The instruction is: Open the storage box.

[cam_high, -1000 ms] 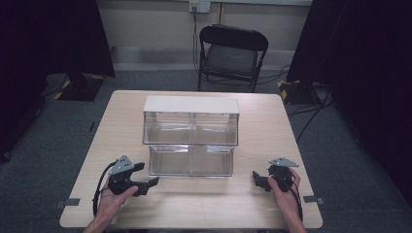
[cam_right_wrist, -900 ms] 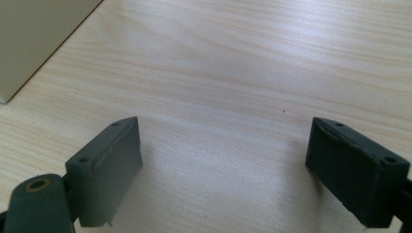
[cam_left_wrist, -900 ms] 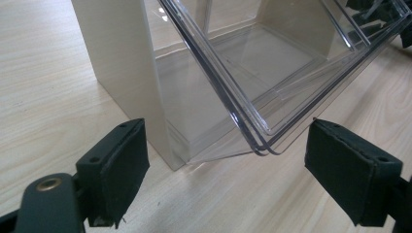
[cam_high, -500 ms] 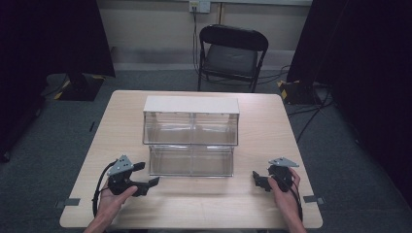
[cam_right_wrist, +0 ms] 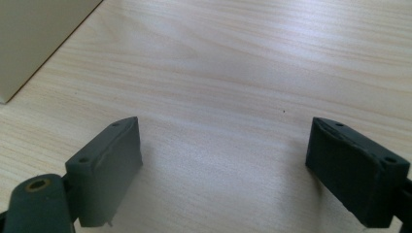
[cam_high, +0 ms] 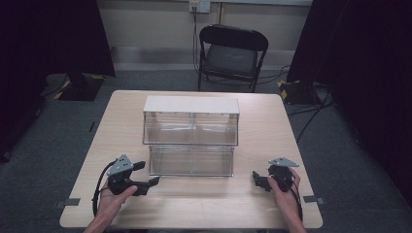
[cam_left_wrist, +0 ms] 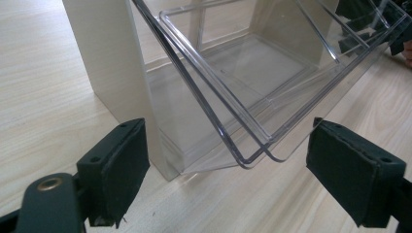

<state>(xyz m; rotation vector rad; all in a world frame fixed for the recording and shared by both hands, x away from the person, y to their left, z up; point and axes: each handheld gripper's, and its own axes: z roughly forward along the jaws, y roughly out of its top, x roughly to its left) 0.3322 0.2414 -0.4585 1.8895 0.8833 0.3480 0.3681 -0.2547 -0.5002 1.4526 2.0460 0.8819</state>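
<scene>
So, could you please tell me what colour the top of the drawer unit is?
The top of the drawer unit is white or pale cream, clearest in the high view.

A clear drawer cabinet with a white top sits mid-table. The left gripper rests at seven o'clock from it, just beside its lower corner, jaws apart. The right gripper lies at four o'clock, a little apart. A black chair stands at twelve o'clock beyond the table.

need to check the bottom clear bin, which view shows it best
The left gripper view: the clear bin sits close beyond the open left gripper, its rim and floor sharp. The high view shows it whole but small; the right gripper view catches a beige cabinet corner.
</scene>
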